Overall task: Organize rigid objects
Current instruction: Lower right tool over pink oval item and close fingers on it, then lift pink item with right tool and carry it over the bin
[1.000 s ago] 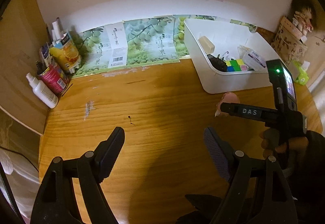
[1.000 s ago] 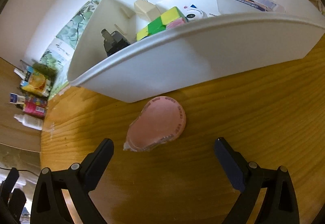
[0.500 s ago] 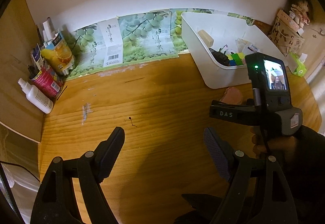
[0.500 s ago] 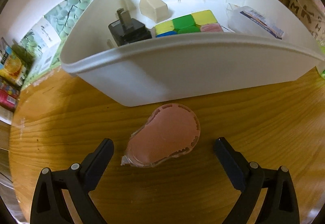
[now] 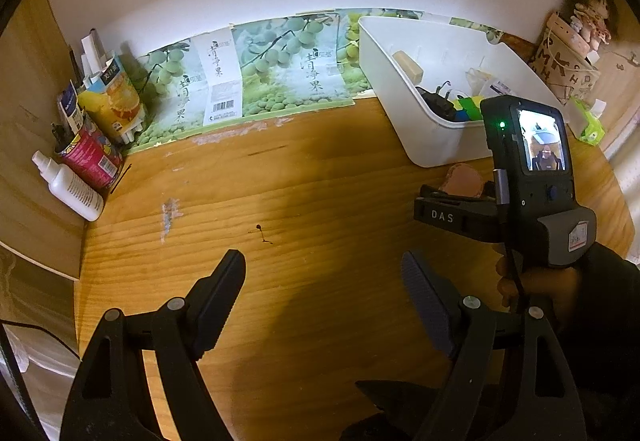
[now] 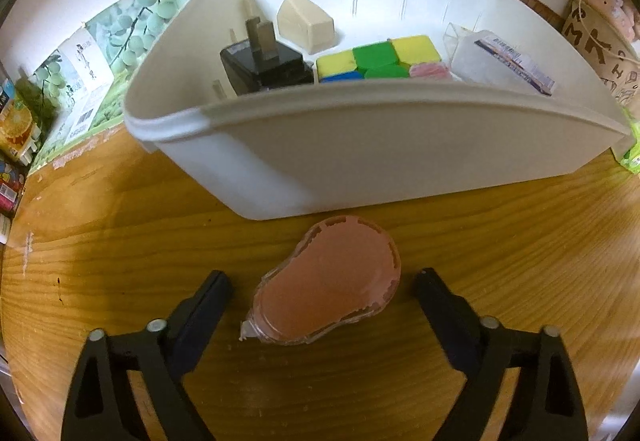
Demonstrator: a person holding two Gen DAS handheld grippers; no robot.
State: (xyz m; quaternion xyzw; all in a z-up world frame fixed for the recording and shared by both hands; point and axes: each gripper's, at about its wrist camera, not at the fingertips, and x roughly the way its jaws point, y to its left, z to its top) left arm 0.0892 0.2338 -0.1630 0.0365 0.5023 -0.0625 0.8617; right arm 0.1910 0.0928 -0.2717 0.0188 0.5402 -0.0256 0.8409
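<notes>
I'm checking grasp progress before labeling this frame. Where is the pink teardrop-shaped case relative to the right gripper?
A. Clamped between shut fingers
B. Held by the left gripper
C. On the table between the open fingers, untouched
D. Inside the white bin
C: the pink case lies on the wooden table between the right gripper's open fingers, with gaps on both sides.

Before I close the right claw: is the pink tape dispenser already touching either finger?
No: the pink tape dispenser lies on the table between open fingers, gaps either side.

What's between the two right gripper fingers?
The pink tape dispenser lies flat on the table between the open right gripper's fingers, untouched, just before the white bin. Right wrist view.
</notes>
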